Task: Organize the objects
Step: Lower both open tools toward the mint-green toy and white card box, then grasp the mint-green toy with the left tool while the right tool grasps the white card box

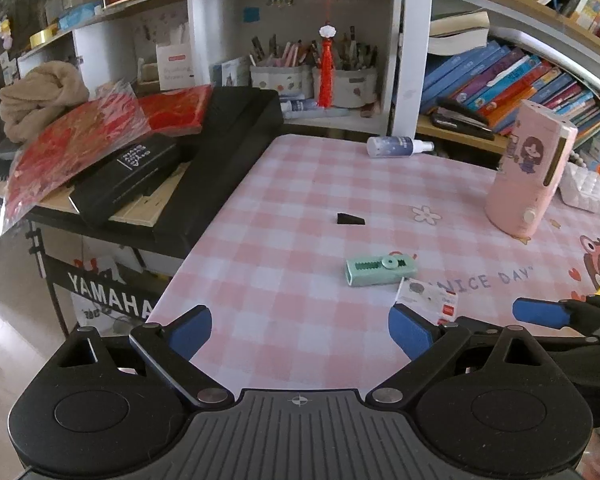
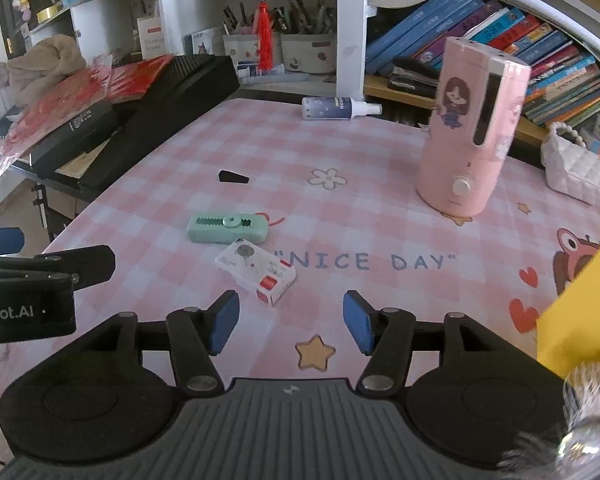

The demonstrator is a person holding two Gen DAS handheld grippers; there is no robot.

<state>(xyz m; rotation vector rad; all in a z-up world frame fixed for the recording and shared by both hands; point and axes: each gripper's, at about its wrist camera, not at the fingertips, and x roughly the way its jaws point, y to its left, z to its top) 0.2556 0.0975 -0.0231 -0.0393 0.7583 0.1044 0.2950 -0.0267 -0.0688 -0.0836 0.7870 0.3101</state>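
On the pink checked tablecloth (image 1: 292, 208) (image 2: 380, 216) lie a mint-green stapler-like tool (image 1: 381, 269) (image 2: 228, 229), a small white box with a red label (image 1: 428, 298) (image 2: 256, 271) and a small black wedge (image 1: 350, 219) (image 2: 233, 176). A tall pink humidifier (image 1: 530, 172) (image 2: 470, 132) stands to the right. A spray bottle (image 1: 398, 146) (image 2: 338, 108) lies at the far edge. My left gripper (image 1: 300, 330) hangs open over the near left of the cloth, holding nothing. My right gripper (image 2: 291, 322) is open just short of the white box, with nothing between its pads.
A black keyboard case (image 1: 220, 160) with red packets and a beige cloth flanks the table's left. Shelves with pen cups (image 1: 284, 76) and books (image 1: 512, 80) stand behind. A white quilted purse (image 2: 576, 168) sits far right. A yellow object (image 2: 580, 304) fills the right edge.
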